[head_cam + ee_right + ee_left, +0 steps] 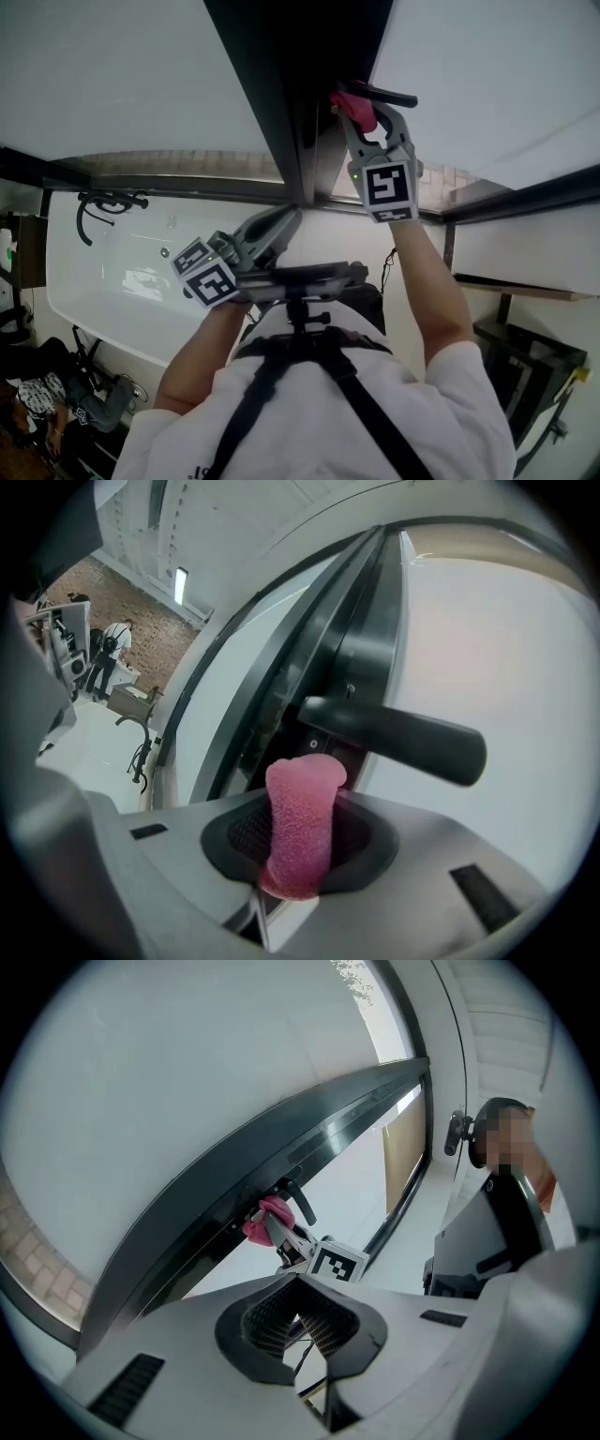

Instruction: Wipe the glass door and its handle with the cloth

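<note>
Gripping pink cloth (298, 827), right gripper (364, 122) sits by the frosted glass door's (506, 639) handle (394, 731); left gripper (300, 1321) seems closed.

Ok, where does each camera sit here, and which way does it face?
Head view: on the person's head, facing the door frame; shows both forearms, straps, the left gripper and right gripper.
Left gripper view: on the left gripper, looking past its shut, empty jaws at the right gripper holding the cloth by the handle.
Right gripper view: on the right gripper, jaws clamped on the cloth, handle just ahead.
Shared: all three show cloth and handle.
</note>
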The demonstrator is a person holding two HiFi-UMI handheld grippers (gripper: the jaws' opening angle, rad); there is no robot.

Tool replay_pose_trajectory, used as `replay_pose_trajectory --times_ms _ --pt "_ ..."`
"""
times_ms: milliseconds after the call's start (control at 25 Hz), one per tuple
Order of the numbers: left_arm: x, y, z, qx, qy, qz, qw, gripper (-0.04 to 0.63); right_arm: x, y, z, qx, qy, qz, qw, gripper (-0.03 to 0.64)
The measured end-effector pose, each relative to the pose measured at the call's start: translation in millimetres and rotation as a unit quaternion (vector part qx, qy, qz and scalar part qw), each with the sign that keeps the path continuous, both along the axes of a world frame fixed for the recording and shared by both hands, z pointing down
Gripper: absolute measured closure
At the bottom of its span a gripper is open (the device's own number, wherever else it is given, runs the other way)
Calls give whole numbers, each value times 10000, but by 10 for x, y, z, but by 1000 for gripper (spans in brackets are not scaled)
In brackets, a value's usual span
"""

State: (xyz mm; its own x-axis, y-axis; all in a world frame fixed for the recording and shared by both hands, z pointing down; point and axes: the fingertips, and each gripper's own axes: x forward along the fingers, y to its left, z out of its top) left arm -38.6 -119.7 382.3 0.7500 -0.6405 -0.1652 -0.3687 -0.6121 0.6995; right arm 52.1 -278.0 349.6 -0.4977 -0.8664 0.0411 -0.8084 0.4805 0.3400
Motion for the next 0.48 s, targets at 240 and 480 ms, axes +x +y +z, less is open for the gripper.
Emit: replay_pose_trajectory --times_ms 240,480 --pt "-195 -27 43 -3 19 4 10000 603 -116 -19 133 -44 164 -53 9998 517" --pt "-295 -119 -57 -205 67 -86 9997 603 -274 -63 338 -180 216 -43 9996 517"
